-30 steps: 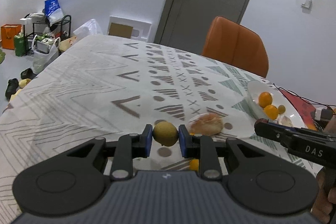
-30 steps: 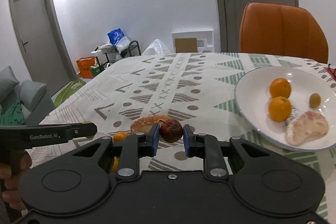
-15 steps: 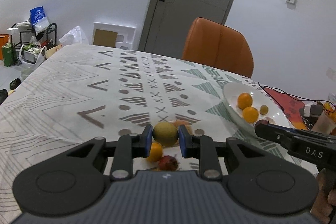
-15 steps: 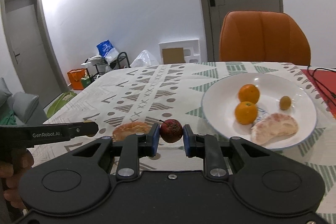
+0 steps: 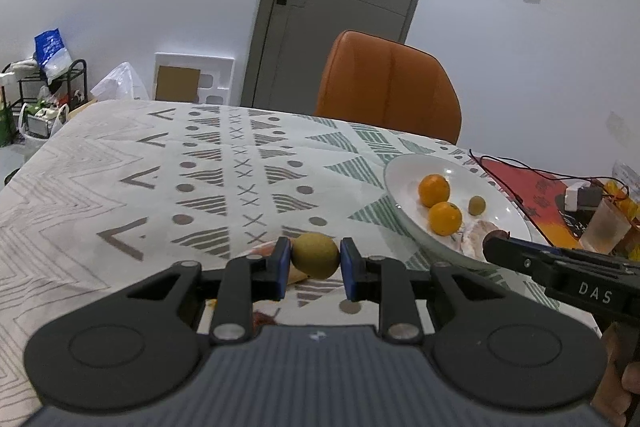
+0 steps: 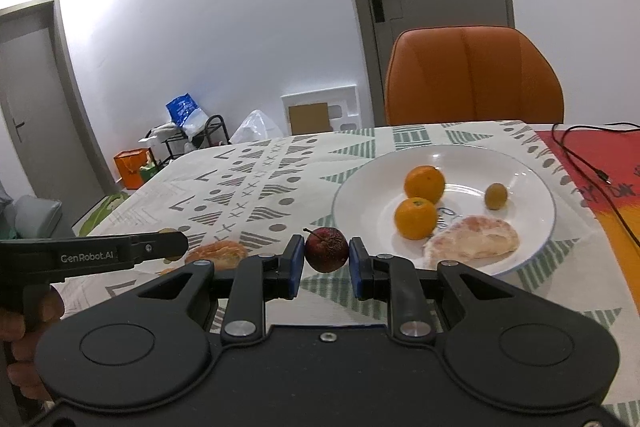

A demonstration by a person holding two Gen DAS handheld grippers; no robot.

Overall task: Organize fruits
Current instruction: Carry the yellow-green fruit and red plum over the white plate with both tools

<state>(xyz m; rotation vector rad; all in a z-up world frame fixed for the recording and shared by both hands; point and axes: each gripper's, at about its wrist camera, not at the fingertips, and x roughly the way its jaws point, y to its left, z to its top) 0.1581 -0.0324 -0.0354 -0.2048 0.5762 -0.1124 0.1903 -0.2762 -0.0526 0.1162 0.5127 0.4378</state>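
My left gripper (image 5: 315, 269) is shut on a yellow-green round fruit (image 5: 315, 255), held above the patterned tablecloth, left of the white plate (image 5: 404, 183). My right gripper (image 6: 326, 267) is shut on a small dark red fruit (image 6: 326, 249) with a stem, just left of the plate's rim (image 6: 344, 187). The plate holds two oranges (image 6: 424, 183) (image 6: 416, 218), a small green fruit (image 6: 496, 196) and a peeled citrus piece (image 6: 472, 241). Another peeled citrus piece (image 6: 218, 253) lies on the cloth, partly hidden by the left gripper body (image 6: 92, 253).
An orange chair (image 6: 474, 75) stands behind the table's far edge. A red mat (image 6: 600, 163) with a black cable (image 6: 580, 157) lies right of the plate. A plastic cup (image 5: 606, 227) and small items sit at the far right. Clutter and a rack stand on the floor at left.
Both grippers have moved right toward the plate, each keeping its fruit. The plate is now closer and larger in both views.
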